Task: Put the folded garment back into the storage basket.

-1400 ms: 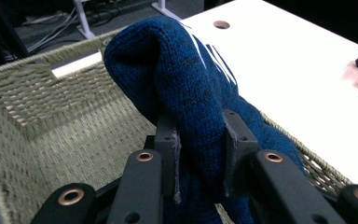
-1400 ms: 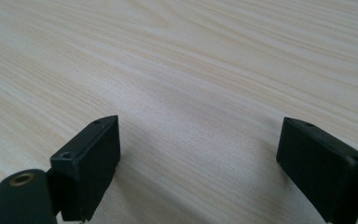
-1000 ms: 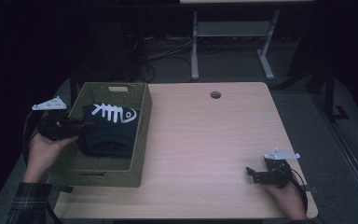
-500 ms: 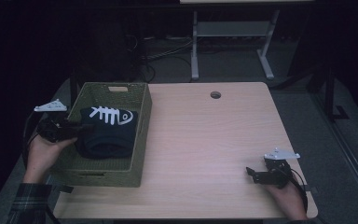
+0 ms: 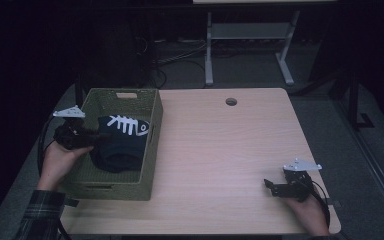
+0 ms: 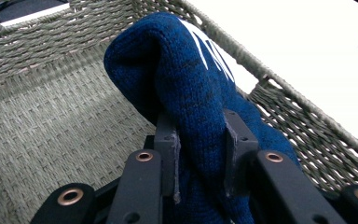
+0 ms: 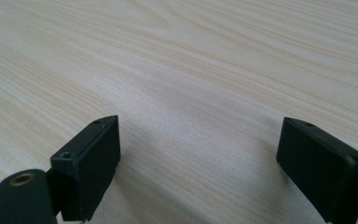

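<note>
A dark blue knitted garment (image 5: pixel 120 142) with a white fish-bone print lies in the green woven basket (image 5: pixel 152 145) at the table's left. My left gripper (image 5: pixel 96 138) reaches in over the basket's left wall and is shut on a fold of that blue knit (image 6: pixel 191 88); in the left gripper view the fabric bulges up between the two jaws. My right gripper (image 5: pixel 271 186) rests low over the bare wood near the front right corner, jaws wide apart with nothing between them (image 7: pixel 198 158).
The light wooden table (image 5: pixel 220 150) has a round cable hole (image 5: pixel 231 101) near its far edge. Behind the table, a white desk frame and cables stand on the dark floor. The basket's woven bottom (image 6: pixel 51 126) is bare left of the garment.
The left gripper has shifted slightly with the garment, pulling it toward the basket's left wall and bunching it. The right gripper has stayed put.
</note>
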Tool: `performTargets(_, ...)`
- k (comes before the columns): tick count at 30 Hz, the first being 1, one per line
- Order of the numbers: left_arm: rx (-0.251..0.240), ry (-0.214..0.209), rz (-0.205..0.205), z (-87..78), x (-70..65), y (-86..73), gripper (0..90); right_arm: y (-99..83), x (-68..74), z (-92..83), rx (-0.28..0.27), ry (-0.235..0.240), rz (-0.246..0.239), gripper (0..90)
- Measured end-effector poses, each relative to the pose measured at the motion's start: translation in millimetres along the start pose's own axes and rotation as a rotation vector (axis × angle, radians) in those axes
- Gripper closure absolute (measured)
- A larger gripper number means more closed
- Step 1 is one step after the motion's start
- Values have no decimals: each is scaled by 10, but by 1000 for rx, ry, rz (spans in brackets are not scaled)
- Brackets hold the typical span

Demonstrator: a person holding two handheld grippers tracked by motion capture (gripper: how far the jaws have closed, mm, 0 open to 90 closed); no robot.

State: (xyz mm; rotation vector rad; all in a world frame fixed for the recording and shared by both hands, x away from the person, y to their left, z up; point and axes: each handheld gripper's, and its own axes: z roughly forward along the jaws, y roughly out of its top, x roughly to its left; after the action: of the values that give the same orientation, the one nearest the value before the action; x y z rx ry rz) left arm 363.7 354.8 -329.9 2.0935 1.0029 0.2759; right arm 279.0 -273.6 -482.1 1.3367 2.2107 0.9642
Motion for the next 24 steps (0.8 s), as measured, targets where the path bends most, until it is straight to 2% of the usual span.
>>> performTargets(4, 13, -9, -11, 57, 87, -1, 702, 0, 0, 0, 0, 0, 0, 131)
performTargets(12, 64, 36, -17, 249, 222, -31, 678, 0, 0, 0, 0, 0, 0, 130)
performTargets(16, 96, 64, -17, 304, 288, -48, 656, 0, 0, 0, 0, 0, 0, 130)
performTargets(19, 115, 106, -13, 321, 350, -74, 628, 0, 0, 0, 0, 0, 0, 130)
performTargets(24, 124, 147, -29, 328, 415, -119, 568, 0, 1, 0, 0, 0, 0, 130)
